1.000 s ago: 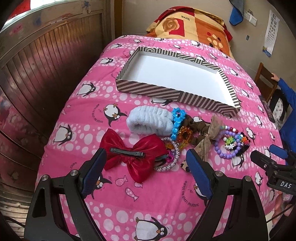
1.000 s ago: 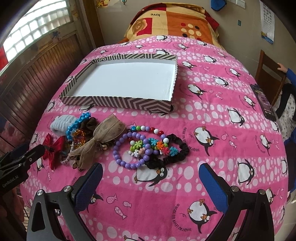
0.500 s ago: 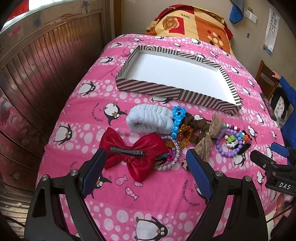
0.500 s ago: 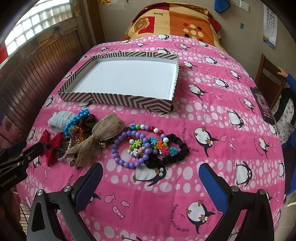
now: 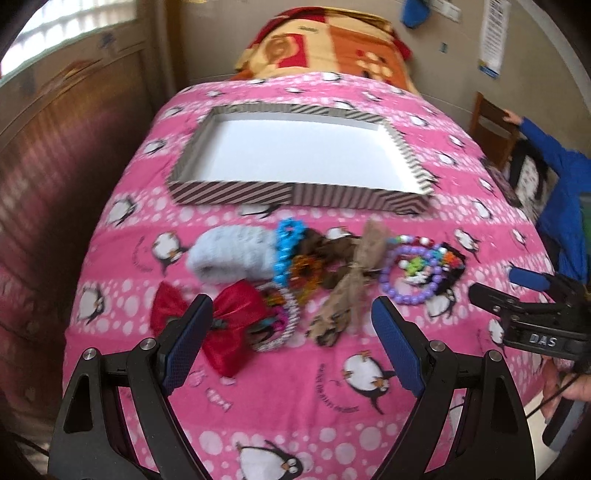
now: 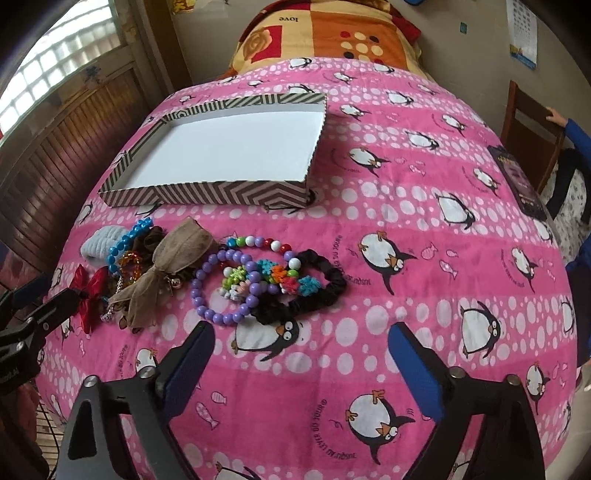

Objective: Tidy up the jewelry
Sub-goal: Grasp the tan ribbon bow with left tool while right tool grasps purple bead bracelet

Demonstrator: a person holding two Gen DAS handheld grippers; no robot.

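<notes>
A pile of jewelry lies on the pink penguin blanket in front of a striped box [image 5: 295, 194] [image 6: 207, 192] with a bare white floor. The pile holds a red bow [image 5: 236, 306] [image 6: 90, 291], a pale blue scrunchie [image 5: 232, 254], a blue bead bracelet [image 5: 284, 247], a brown bow [image 5: 354, 280] [image 6: 173, 258], a purple bead bracelet [image 5: 406, 299] [image 6: 221, 316] and a black scrunchie [image 6: 328, 284]. My left gripper [image 5: 291, 314] hovers open just short of the red bow and a silver bangle [image 5: 288, 328]. My right gripper [image 6: 303, 336] hangs near the purple bracelet, its jaws closing on nothing.
A patterned orange pillow [image 6: 332, 33] lies at the head of the bed. A wooden chair [image 6: 532, 122] with a person's hand and blue sleeve on it stands at the right. A dark flat object [image 6: 521, 181] rests on the bed's right edge. Wooden panelling [image 6: 55, 155] runs along the left.
My left gripper has swung to the right, so the pile sits further left in its blurred view. The right gripper's jaws have narrowed a little.
</notes>
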